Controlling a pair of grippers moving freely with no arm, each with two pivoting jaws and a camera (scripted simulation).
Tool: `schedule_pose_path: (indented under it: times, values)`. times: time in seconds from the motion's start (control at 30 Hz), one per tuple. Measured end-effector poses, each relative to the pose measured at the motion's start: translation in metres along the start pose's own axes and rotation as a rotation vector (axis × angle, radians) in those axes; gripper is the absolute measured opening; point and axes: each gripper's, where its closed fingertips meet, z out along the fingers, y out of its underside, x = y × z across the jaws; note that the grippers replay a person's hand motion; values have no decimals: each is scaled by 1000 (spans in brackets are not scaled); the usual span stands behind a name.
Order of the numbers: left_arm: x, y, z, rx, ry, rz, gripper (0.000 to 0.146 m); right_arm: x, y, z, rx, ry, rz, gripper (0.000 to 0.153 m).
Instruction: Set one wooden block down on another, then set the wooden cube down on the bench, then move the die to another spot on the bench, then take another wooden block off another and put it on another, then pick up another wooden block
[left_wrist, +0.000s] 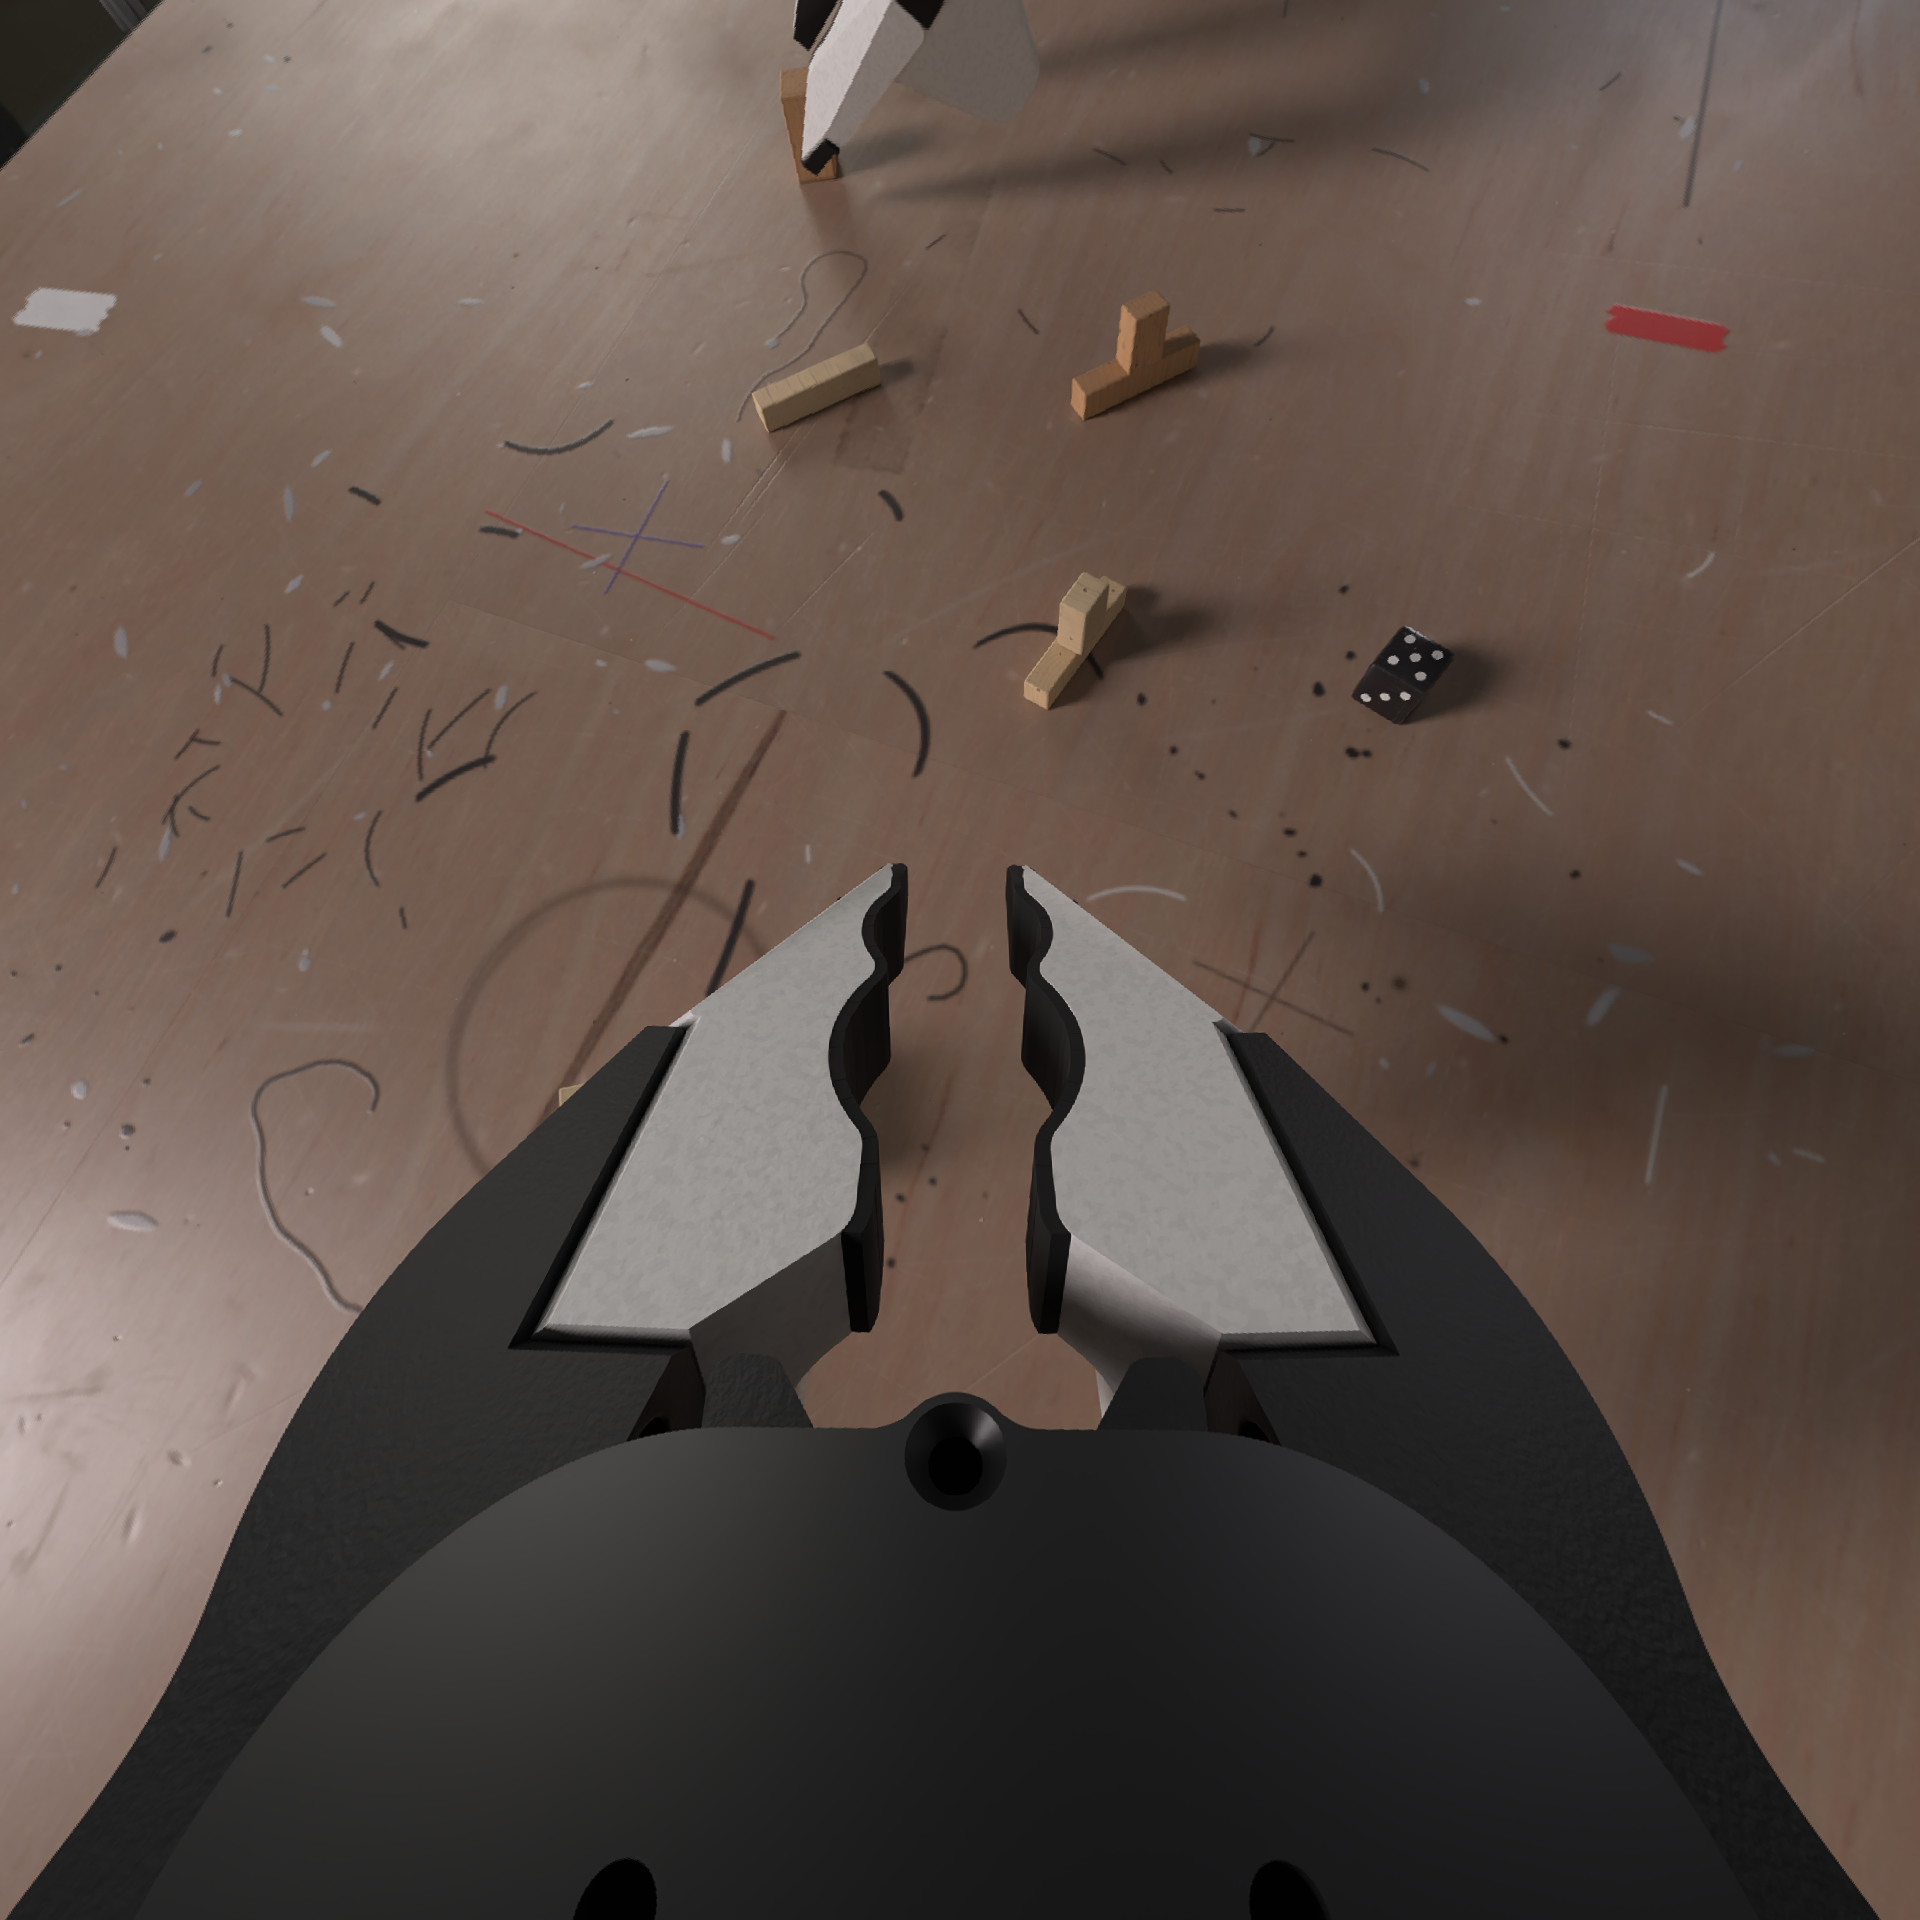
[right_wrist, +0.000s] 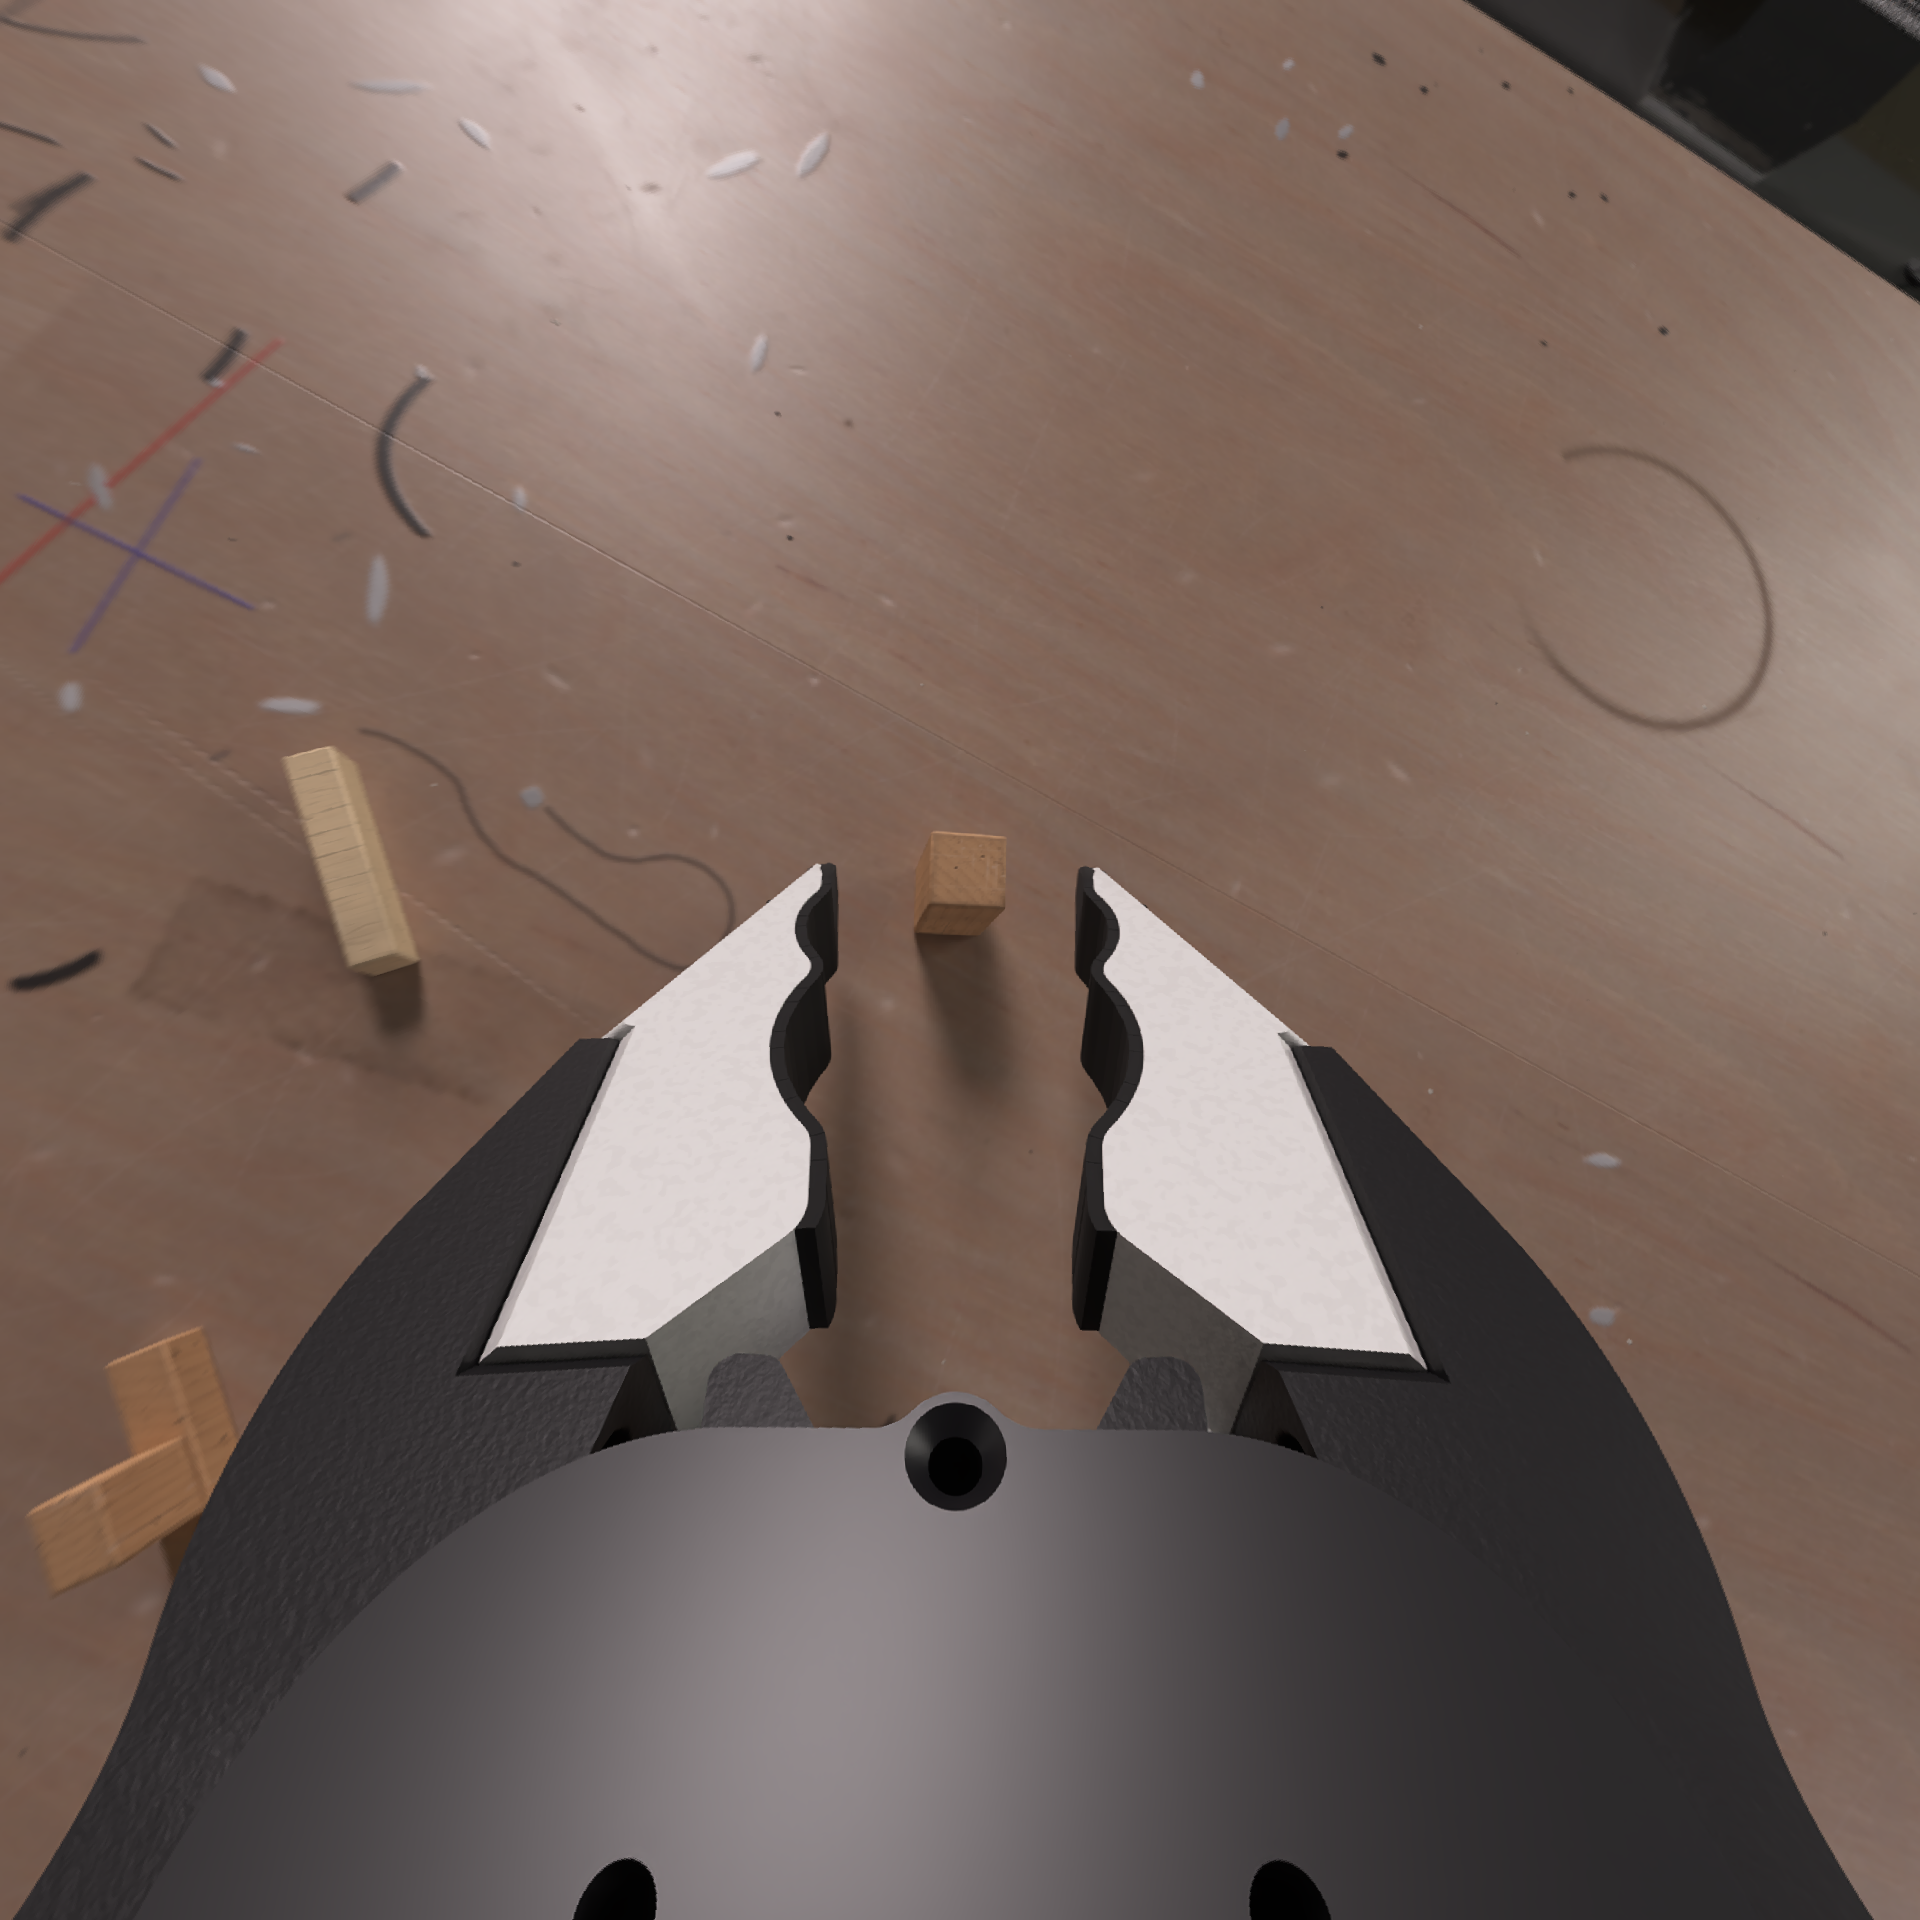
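In the right wrist view my right gripper (right_wrist: 956, 883) is open. A small wooden cube (right_wrist: 961, 883) stands on the bench between its fingertips, touching neither. A pale long block (right_wrist: 351, 860) lies to the left, and two crossed blocks (right_wrist: 135, 1455) lie at lower left. In the left wrist view my left gripper (left_wrist: 956, 883) is slightly open and empty above the bench. Ahead are the pale block (left_wrist: 816, 387), a crossed pair (left_wrist: 1135, 358), a second stacked pair (left_wrist: 1075, 639) and a black die (left_wrist: 1403, 673). Far off, the right gripper (left_wrist: 831, 145) partly hides the cube (left_wrist: 795, 114).
The brown bench (left_wrist: 312, 1351) is covered in pen marks and scratches. A red tape strip (left_wrist: 1668, 332) lies far right, a white patch (left_wrist: 64, 310) far left. A sliver of wood (left_wrist: 569, 1093) shows beside my left finger. The bench edge (right_wrist: 1766, 197) runs at upper right.
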Motion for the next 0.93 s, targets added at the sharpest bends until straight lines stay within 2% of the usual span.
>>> schedule_pose_path:
  times: [0.17, 0.3, 0.5, 0.57, 0.73, 0.83, 0.93]
  values:
    - [-3, 3, -1, 6, 4, -7, 18, 4, 3, 9, -43, 29, -6, 35]
    - [-5, 4, -1, 12, 6, -8, 18, 2, 4, 9, -33, -4, 12, 14]
    - [-7, 2, -1, 21, -1, -7, 18, -11, -6, -12, 58, -87, 39, 14]
    - [-7, -3, -1, 41, -10, -11, 19, -25, -13, -30, 123, -175, 84, 14]
    - [3, -22, 2, 107, 0, -4, 21, -66, -29, -86, 311, -528, 328, 14]
    - [16, -29, 10, 106, 21, 43, 21, -76, -18, -98, 309, -552, 353, 14]
    - [23, -35, 17, 118, 24, 61, 22, -93, -13, -113, 338, -677, 434, 14]
